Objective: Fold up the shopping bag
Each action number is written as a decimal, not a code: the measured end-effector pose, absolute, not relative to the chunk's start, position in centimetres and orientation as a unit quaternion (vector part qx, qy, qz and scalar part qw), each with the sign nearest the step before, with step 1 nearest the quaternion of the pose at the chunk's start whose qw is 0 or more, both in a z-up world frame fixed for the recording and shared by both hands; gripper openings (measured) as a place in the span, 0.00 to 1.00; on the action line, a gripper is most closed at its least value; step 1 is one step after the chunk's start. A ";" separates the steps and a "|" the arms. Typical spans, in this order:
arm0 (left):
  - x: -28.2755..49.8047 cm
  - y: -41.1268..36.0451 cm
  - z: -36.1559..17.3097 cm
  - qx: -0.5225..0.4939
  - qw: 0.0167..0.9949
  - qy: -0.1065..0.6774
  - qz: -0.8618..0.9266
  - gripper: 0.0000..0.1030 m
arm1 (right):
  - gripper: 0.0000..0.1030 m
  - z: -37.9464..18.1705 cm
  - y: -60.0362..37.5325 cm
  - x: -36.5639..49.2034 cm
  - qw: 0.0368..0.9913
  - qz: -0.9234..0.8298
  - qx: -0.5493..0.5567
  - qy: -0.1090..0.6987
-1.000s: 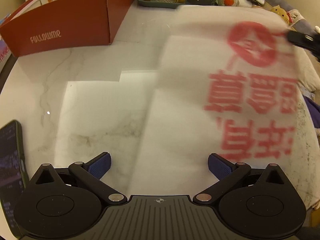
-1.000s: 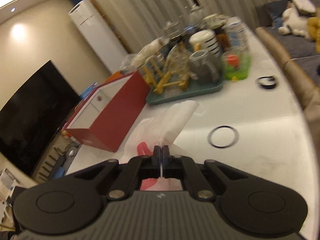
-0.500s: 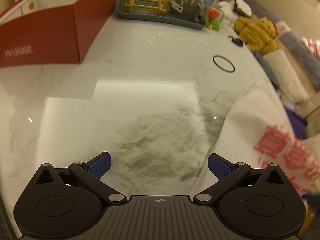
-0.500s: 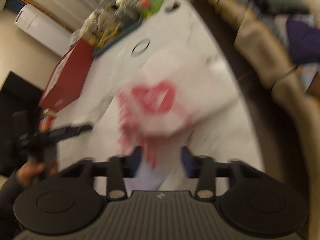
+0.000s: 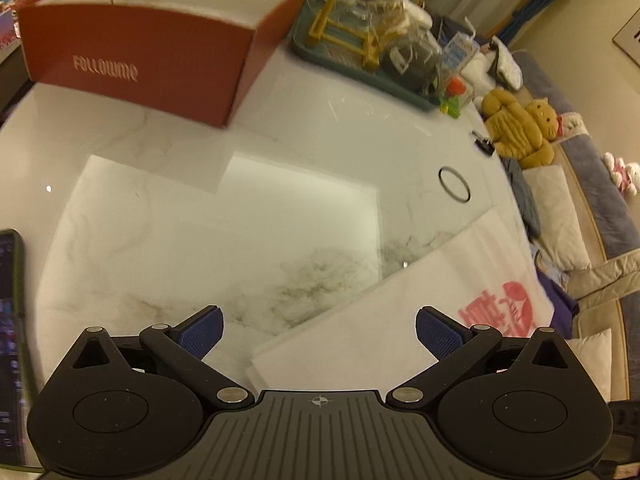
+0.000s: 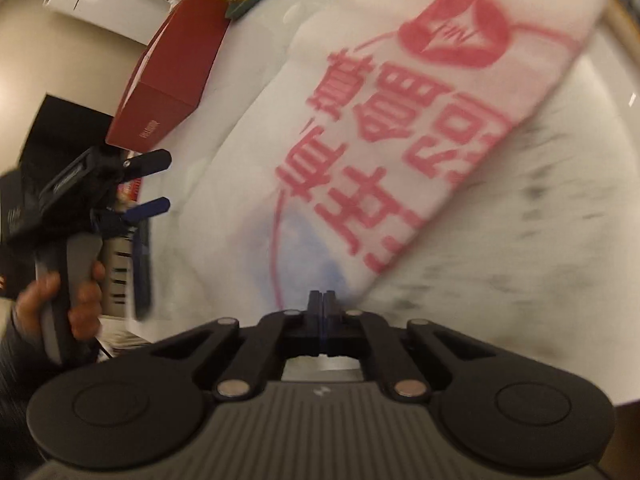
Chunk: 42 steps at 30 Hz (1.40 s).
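Glossy marble tabletop [image 5: 240, 216] bears a flat white bag [image 6: 360, 128]; right tongs [image 6: 321, 300] pinched together, left tongs [image 5: 319, 330] apart.

My right-wrist view is smeared by motion: the red print on the shopping bag [image 6: 400, 152] blurs, and I cannot tell whether my closed right gripper [image 6: 322, 300] pinches its near edge. From the left wrist, the phone [image 5: 10, 340] is cut by the frame's edge, and the tray [image 5: 360, 56] clutter is too blurred to name.
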<state>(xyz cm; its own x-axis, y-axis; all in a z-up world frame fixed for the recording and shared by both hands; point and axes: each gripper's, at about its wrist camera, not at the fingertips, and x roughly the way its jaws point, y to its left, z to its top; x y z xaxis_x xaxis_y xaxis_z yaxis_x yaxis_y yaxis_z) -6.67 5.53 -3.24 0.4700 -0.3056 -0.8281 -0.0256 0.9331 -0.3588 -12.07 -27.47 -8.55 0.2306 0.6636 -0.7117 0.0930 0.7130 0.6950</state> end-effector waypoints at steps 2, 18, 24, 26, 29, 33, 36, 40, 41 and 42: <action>-7.1 6.1 -2.2 -0.165 0.847 0.499 -0.078 1.00 | 0.00 -9.6 -25.6 -10.3 0.682 0.205 0.385 0.588; -10.3 1.6 -4.1 -0.102 0.809 0.563 -0.136 1.00 | 0.73 -0.6 -21.0 -10.0 0.769 0.411 -0.116 0.476; -9.6 4.5 -5.9 -0.178 0.786 0.584 -0.092 1.00 | 0.57 -2.6 -17.3 -14.6 0.687 0.500 -0.227 0.476; -9.7 4.9 -5.9 -0.185 0.787 0.582 -0.091 1.00 | 0.54 -3.4 -16.5 -14.9 0.684 0.500 -0.248 0.469; -9.9 5.2 -5.5 -0.191 0.793 0.572 -0.091 1.00 | 0.37 -3.4 -14.9 -15.2 0.701 0.480 -0.287 0.442; -10.0 6.0 -4.4 -0.198 0.807 0.551 -0.083 1.00 | 0.01 -3.2 -13.3 -14.2 0.725 0.448 -0.270 0.447; -10.2 7.2 -2.7 -0.207 0.822 0.526 -0.069 1.00 | 0.01 -3.2 -11.9 -12.0 0.749 0.420 -0.191 0.476; -10.5 9.6 -0.6 -0.216 0.841 0.494 -0.042 1.00 | 0.05 -3.5 -10.1 -8.1 0.792 0.344 -0.037 0.503; -10.6 10.4 -0.1 -0.218 0.845 0.487 -0.034 1.00 | 0.16 -3.6 -9.5 -7.7 0.794 0.341 -0.011 0.503; -10.5 11.0 0.1 -0.221 0.847 0.483 -0.029 1.00 | 0.23 -3.7 -8.7 -7.5 0.790 0.350 -0.004 0.504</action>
